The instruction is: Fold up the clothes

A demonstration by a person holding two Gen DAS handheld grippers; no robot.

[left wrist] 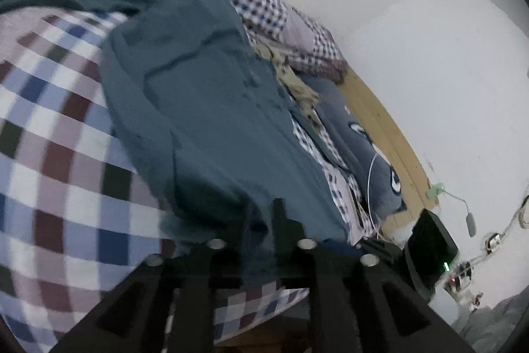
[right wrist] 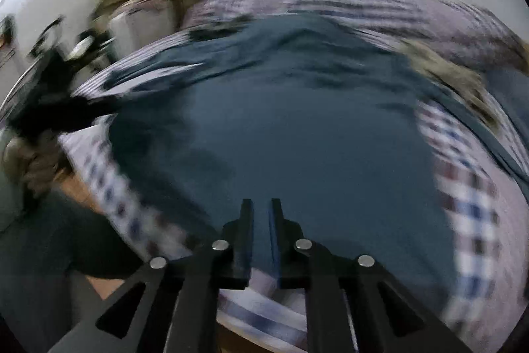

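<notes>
The teal garment (left wrist: 198, 95) lies spread across the checked bedcover (left wrist: 49, 138), whose wooden bed edge (left wrist: 380, 121) runs along the white wall (left wrist: 429, 38) — bare cover lies open to the left. The left gripper (left wrist: 263, 214) pinches the garment's near hem; the right gripper (right wrist: 263, 214) pinches it too — fingers nearly together.

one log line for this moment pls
left claw shut on teal garment | right claw shut on teal garment | checked bedsheet underneath
</notes>
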